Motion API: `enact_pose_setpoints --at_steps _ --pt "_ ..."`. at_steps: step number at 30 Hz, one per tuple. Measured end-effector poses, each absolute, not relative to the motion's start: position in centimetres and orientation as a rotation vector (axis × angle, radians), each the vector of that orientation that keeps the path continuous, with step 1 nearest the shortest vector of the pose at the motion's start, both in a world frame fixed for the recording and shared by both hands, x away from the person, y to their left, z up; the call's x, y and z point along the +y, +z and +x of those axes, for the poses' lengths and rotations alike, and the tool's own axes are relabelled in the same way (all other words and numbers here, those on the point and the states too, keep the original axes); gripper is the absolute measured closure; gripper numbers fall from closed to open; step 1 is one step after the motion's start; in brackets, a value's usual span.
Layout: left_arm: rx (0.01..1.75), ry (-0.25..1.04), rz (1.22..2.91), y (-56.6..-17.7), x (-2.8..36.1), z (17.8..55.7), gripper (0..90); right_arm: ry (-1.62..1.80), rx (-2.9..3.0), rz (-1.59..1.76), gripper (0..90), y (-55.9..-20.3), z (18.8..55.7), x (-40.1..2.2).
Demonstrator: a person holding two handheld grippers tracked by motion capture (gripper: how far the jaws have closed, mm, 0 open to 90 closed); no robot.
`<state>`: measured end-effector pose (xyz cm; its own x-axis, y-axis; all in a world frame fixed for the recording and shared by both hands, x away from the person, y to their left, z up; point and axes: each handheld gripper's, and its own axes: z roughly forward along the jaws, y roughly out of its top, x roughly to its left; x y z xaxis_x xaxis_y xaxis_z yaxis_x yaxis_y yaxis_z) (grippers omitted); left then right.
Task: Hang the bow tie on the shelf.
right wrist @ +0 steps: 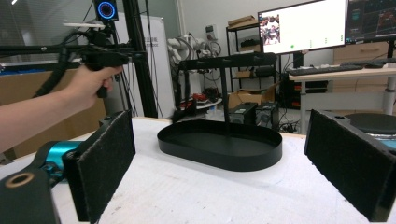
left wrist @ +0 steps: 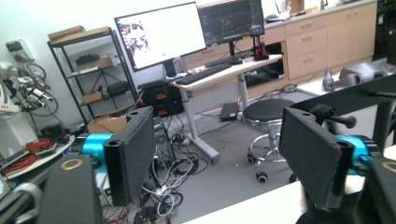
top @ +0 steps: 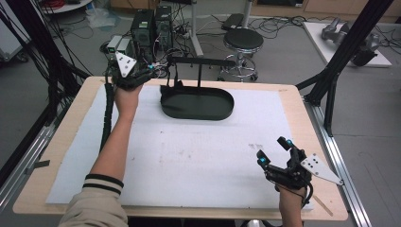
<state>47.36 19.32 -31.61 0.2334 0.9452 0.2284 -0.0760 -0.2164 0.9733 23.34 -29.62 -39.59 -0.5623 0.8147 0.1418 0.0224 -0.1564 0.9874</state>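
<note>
Left hand-held gripper (top: 142, 71): I hold it at the far left corner of the bench (top: 56, 156), beside the tray's left end; its jaws stand well apart with nothing between them.
Right hand-held gripper (top: 274, 153): I hold it low over the near right part of the mat, jaws spread wide and empty, aimed toward the tray.
Black oval tray (top: 198, 105): it sits on the far middle of the white mat (top: 189, 161), well apart from my right hand-held gripper; its floor looks bare.
Stand (top: 199, 71): a thin post rises from the tray and carries a black crossbar above it, level with my left hand.
In the way: the crossbar and post stand over the tray's far half; the near wall of the tray is open to me.
Beyond the far edge: a round stool (top: 242, 40), computer boxes (top: 151, 28) and loose cables on the floor.
Right edge: a black frame leg (top: 331, 90) stands just off the bench corner.
Open room: the mat between my two hands is bare, from the tray's near wall to the front edge.
</note>
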Motion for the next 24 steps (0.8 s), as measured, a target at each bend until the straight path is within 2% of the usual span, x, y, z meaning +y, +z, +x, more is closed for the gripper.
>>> enact_pose_setpoints --at_steps 15,20,24 --pt "0.858 1.21 1.378 -28.7 26.6 36.7 18.9 1.752 1.503 0.936 7.9 -38.4 23.1 -29.2" --pt "0.878 1.159 1.379 -30.0 28.8 32.5 16.2 1.682 1.515 0.923 7.9 -38.2 23.3 -28.6" --pt "0.928 1.157 1.335 -32.6 29.7 28.3 13.3 1.618 1.522 0.928 7.9 -38.0 23.5 -28.2"
